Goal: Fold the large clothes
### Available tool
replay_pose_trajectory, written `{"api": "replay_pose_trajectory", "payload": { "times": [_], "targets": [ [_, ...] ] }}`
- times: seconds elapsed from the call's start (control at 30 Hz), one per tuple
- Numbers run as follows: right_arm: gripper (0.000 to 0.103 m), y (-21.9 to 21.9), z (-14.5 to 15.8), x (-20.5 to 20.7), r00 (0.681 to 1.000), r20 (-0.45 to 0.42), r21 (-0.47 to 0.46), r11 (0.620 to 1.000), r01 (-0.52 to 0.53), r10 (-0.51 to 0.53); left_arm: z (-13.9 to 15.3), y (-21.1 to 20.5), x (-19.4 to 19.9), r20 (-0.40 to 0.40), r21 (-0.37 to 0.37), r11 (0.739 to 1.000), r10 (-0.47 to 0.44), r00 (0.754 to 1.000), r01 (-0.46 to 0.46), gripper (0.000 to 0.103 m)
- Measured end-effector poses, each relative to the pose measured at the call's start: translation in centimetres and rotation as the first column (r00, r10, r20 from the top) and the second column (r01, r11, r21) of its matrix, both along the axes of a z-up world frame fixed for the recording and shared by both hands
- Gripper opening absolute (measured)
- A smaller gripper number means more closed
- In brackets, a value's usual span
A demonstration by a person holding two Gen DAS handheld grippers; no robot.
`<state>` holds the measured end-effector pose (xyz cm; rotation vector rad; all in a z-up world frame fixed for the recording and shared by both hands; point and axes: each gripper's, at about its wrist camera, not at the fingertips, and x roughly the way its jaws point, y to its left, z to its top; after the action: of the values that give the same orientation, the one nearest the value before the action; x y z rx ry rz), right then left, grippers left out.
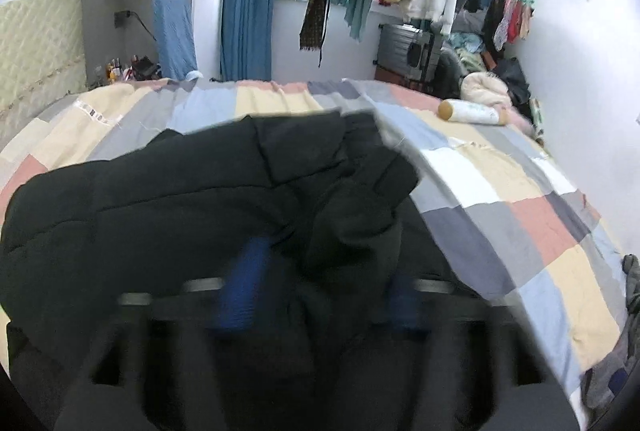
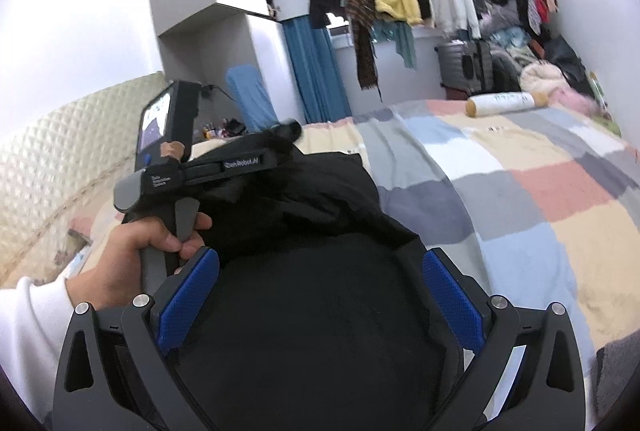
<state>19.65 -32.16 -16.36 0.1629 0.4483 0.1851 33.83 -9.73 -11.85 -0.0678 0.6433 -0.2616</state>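
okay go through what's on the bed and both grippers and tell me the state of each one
black jacket: bunched on the bed, not yet folded flat.
left gripper: blurred, jaws around a jacket fold; grip unclear.
right gripper: jaws wide open over the jacket.
patchwork quilt: spread over the bed, one edge lifted beside the jacket.
white bottle: lying on its side on the quilt.

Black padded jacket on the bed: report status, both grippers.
Left gripper blurred, black padded jacket bunched between its fingers, grip unclear. Right gripper open over the jacket. White cylindrical bottle lies on the patchwork bedspread, apart from the jacket.
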Motion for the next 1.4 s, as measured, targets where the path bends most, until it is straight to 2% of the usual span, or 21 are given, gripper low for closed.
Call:
{"api": "replay_pose_trajectory", "payload": {
  "times": [0.07,0.17,0.47,0.67,0.77,0.83,0.93,1.1,1.27,1.4],
  "targets": [
    [0.102,0.4,0.1,-0.2,1.0,0.008,-0.015,1.0,-0.008,0.008,0.9,0.5,-1.1,0.045,0.007,1.0,-0.001,0.999,0.001,0.09],
    [0.102,0.9,0.2,-0.2,1.0,0.012,-0.024,0.999,-0.021,0.021,1.8,1.8,-2.0,0.034,-0.007,1.0,0.006,0.999,-0.006,0.09],
    [0.102,2.4,1.0,-0.4,0.998,0.028,-0.061,0.997,-0.047,0.049,3.9,8.0,-7.4,0.084,0.041,0.995,0.082,0.993,-0.086,0.09],
    [0.102,3.9,2.2,-1.0,0.993,0.024,-0.045,0.993,-0.111,0.112,3.6,12.8,-12.0,0.117,0.028,0.991,0.125,0.985,-0.129,0.09],
    [0.102,4.6,3.0,-0.7,0.991,0.02,-0.045,0.991,-0.13,0.131,2.8,14.9,-13.0,0.123,0.038,0.985,0.16,0.979,-0.166,0.091],
    [0.102,5.3,3.7,0.3,0.991,0.02,-0.068,0.989,-0.131,0.132,2.4,16.1,-12.9,0.123,0.036,0.982,0.181,0.976,-0.187,0.094],
    [0.102,6.2,5.0,2.6,0.99,0.035,-0.124,0.984,-0.128,0.133,2.0,18.2,-11.7,0.101,-0.01,0.975,0.22,0.97,-0.22,0.102],
    [0.102,7.0,6.0,8.0,0.992,0.015,-0.13,0.983,-0.125,0.128,1.0,21.3,-9.8,0.076,-0.052,0.962,0.271,0.96,-0.267,0.102],
    [0.102,7.7,4.6,14.3,0.992,-0.05,-0.145,0.982,-0.119,0.113,-0.7,23.1,-7.2,0.047,-0.006,0.947,0.321,0.946,-0.321,0.103],
    [0.102,7.0,2.5,19.0,0.985,-0.135,-0.131,0.983,-0.126,0.108,-2.7,23.8,-4.9,0.002,0.074,0.938,0.338,0.941,-0.338,0.103]
  ]
}}
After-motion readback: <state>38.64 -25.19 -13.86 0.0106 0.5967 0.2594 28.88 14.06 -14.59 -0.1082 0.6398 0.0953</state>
